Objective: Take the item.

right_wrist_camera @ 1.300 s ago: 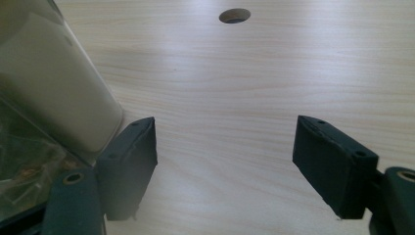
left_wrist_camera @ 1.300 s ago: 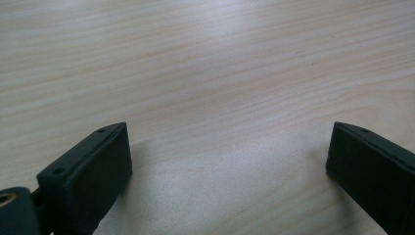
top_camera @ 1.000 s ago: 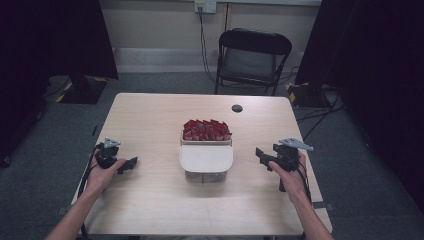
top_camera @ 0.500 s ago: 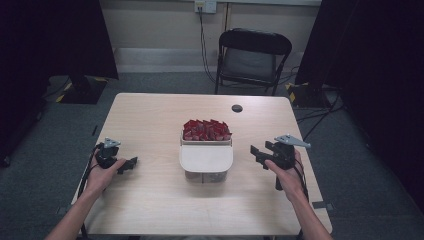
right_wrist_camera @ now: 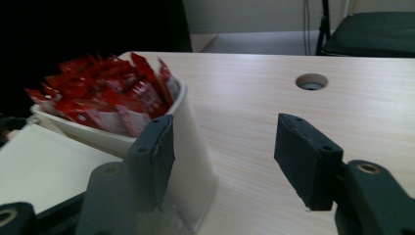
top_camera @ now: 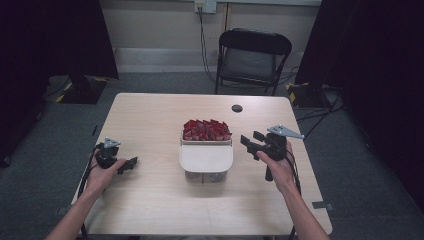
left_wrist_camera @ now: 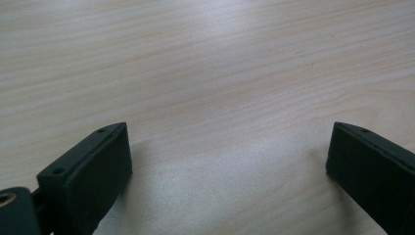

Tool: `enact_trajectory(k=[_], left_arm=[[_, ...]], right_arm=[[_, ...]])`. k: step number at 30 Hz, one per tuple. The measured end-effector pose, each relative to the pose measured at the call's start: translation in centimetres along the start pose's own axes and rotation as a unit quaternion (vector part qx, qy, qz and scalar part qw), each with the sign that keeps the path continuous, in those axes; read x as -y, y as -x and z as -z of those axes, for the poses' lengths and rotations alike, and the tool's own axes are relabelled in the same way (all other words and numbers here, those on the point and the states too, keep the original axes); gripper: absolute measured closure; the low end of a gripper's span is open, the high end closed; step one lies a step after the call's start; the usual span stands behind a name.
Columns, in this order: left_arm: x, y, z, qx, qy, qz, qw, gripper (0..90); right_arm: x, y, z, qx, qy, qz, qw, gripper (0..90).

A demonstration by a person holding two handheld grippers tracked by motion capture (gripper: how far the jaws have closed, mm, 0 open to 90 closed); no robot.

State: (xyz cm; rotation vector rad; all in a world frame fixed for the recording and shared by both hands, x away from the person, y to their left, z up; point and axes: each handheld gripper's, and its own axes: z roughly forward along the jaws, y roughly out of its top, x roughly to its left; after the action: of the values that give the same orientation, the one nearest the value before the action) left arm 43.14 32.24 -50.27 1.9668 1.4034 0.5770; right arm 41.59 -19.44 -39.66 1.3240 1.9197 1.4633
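A white container (top_camera: 206,159) stands mid-table; its far compartment is heaped with red packets (top_camera: 206,130), and its near part shows a flat white top. My right gripper (top_camera: 248,140) hovers just right of it, above the table, pointing left at it. In the right gripper view the gripper (right_wrist_camera: 222,147) is open with nothing between the jaws, which have just been closing; the red packets (right_wrist_camera: 98,100) and the container wall (right_wrist_camera: 193,161) lie close behind the left jaw. My left gripper (top_camera: 131,162) rests on the table at the left, open (left_wrist_camera: 225,147) over bare wood.
The light wooden table (top_camera: 150,200) has a round cable hole (top_camera: 237,108) behind the container, also seen as the hole (right_wrist_camera: 311,81) beyond my right jaws. A dark folding chair (top_camera: 252,55) stands past the far edge. Dark curtains flank the room.
My right gripper has risen and moved left toward the container, and its jaws stand narrower. The left hand and gripper have stayed put.
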Motion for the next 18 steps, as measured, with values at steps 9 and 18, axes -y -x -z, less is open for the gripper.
enact_trajectory(k=[9, 18], left_arm=[[0.0, 0.0, 0.0, 0.000, 0.000, 0.000, 1.0000, 2.4], [0.0, 0.0, 0.0, 0.000, 0.000, 0.000, 1.0000, 2.5]], right_arm=[[-0.4, -1.3, -0.5, -0.040, -0.006, 0.000, 0.9992, 46.7], [-0.6, -2.2, -1.9, -0.069, -0.014, 0.007, 0.9975, 56.1]])
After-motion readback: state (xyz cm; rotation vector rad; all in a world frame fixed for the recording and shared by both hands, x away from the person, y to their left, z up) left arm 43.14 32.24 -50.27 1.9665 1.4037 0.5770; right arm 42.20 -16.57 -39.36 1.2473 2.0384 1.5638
